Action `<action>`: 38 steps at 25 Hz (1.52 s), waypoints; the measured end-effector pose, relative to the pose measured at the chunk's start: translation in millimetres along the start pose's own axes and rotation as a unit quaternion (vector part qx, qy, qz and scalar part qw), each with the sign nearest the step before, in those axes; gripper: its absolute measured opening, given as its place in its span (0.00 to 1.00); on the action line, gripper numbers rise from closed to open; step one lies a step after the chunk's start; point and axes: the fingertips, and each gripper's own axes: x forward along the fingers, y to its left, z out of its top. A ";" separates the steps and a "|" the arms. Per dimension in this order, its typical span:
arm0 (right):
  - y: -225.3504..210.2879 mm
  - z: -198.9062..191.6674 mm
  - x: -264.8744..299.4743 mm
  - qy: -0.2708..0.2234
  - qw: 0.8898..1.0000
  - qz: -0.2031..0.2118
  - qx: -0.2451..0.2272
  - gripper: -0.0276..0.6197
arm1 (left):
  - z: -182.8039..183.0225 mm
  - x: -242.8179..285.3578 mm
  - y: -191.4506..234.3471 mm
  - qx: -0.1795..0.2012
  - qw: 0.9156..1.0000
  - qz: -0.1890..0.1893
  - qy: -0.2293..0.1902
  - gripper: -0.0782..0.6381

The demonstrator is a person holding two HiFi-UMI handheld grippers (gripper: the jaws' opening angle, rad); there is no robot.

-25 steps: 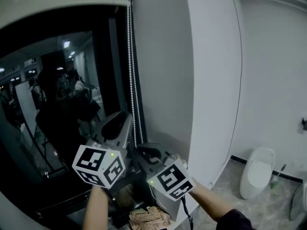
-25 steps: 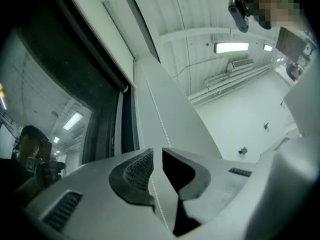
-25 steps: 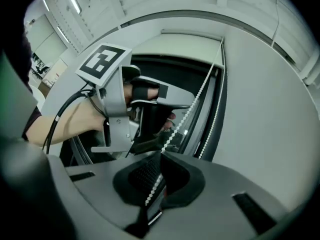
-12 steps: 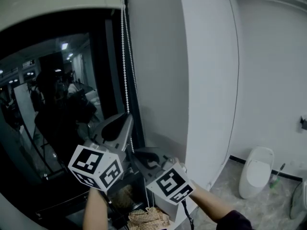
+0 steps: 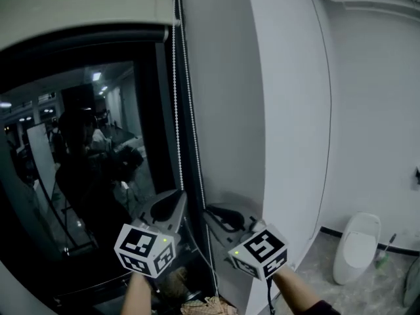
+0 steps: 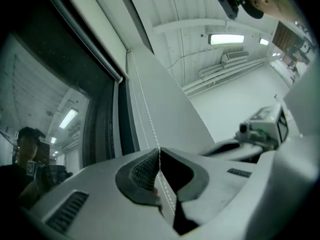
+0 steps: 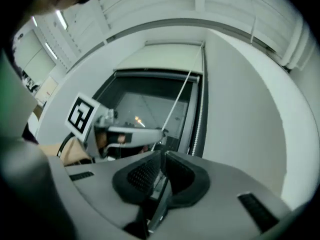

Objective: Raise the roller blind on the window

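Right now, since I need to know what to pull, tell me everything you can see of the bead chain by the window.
The bead chain is a pale cord of small beads. It hangs in two strands from the top, by the right edge of the blind, and runs down along the dark window frame. The left tongs are shut on one strand, which runs taut. Whether the right tongs, now opening, touch the other I cannot tell.

No writing, label or number is legible (not anywhere).

Roller blind [image 5: 79, 2] top (beyond picture edge)
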 end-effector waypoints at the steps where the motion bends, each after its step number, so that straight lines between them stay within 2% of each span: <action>1: -7.8 15.8 -0.5 -0.019 1.000 0.001 0.015 0.07 | -4.9 -1.0 -4.2 0.008 1.000 -0.002 0.007 0.13; 3: -18.6 43.3 -1.6 -0.046 0.999 0.001 0.026 0.07 | -19.4 -2.1 -14.9 0.026 0.999 -0.004 0.024 0.13; 5: -22.9 62.3 -4.6 -0.058 0.998 -0.003 0.021 0.07 | -32.3 -4.2 -24.6 0.028 0.999 -0.007 0.033 0.13; 9: -20.9 74.6 -8.0 -0.075 0.997 -0.007 0.016 0.07 | -29.3 -11.9 -24.1 0.025 1.000 0.006 0.014 0.13; 14: -20.9 74.5 -11.5 -0.081 0.996 -0.023 -0.001 0.07 | 7.1 -38.0 -4.0 -0.044 0.997 0.030 -0.061 0.14; 18: -19.2 77.6 -10.7 -0.077 0.996 -0.031 -0.015 0.05 | 28.0 -45.9 4.5 -0.021 0.996 0.051 -0.071 0.13; 25: -8.8 79.2 -8.6 -0.074 0.997 -0.027 -0.022 0.05 | 23.3 -45.4 -1.9 0.011 0.997 0.052 -0.052 0.13; 34: 1.0 64.8 -9.4 -0.051 0.998 -0.024 -0.021 0.05 | 18.9 -45.0 -4.7 0.013 0.997 0.060 -0.043 0.13; 38: -0.4 65.8 -9.2 -0.058 0.998 -0.022 -0.022 0.05 | 17.6 -39.0 -6.6 0.020 0.997 0.055 -0.043 0.13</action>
